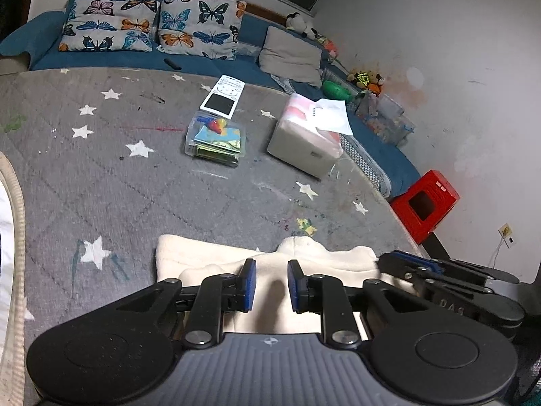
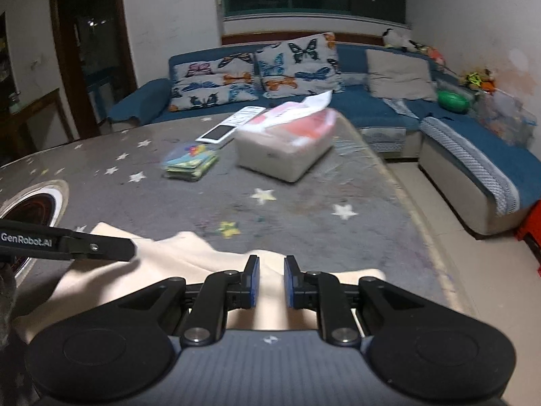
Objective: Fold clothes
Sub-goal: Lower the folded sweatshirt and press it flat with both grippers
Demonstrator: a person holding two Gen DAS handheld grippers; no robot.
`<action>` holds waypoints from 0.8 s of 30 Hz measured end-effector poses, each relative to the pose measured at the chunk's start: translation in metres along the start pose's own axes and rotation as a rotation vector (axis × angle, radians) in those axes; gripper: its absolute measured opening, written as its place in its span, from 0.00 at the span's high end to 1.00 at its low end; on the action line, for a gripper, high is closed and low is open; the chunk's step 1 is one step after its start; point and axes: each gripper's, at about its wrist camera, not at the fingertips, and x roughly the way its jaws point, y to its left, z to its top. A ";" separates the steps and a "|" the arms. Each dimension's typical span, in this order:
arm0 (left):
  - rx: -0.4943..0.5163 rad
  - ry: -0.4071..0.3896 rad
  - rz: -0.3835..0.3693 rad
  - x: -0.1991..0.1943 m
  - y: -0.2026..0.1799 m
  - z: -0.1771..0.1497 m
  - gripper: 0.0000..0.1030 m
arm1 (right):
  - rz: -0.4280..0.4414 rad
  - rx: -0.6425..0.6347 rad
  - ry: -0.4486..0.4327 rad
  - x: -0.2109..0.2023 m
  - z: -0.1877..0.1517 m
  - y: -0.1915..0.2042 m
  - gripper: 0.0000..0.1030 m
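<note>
A cream fleece garment [image 1: 209, 257] lies on the grey star-patterned mat [image 1: 135, 186], at the mat's near edge. My left gripper [image 1: 270, 280] is shut on a raised fold of it, with cream cloth filling the narrow gap between the blue pads. In the right wrist view the same garment [image 2: 189, 253] bunches up between the pads of my right gripper [image 2: 270, 280], which is shut on it. Each gripper shows in the other's view: the right gripper [image 1: 385, 260] at the garment's right edge, the left gripper [image 2: 132, 247] at its left part.
Farther back on the mat are a clear box of coloured cards [image 1: 216, 142], a white handset [image 1: 223, 96] and a white box with pink contents [image 1: 304, 145]. A blue sofa [image 2: 372, 105] with butterfly cushions wraps the back and right. A red box [image 1: 426, 203] stands off the mat's right edge.
</note>
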 end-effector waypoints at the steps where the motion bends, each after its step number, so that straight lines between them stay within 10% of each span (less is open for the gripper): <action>1: 0.002 0.002 0.001 0.001 0.000 -0.001 0.79 | -0.001 -0.010 0.005 0.003 0.000 0.003 0.86; 11: 0.011 -0.006 0.005 -0.009 0.002 -0.004 0.78 | -0.035 -0.030 0.023 0.016 0.005 0.009 0.86; 24: 0.084 0.005 -0.047 -0.049 -0.015 -0.043 0.78 | -0.042 -0.064 0.029 -0.070 -0.033 0.006 0.84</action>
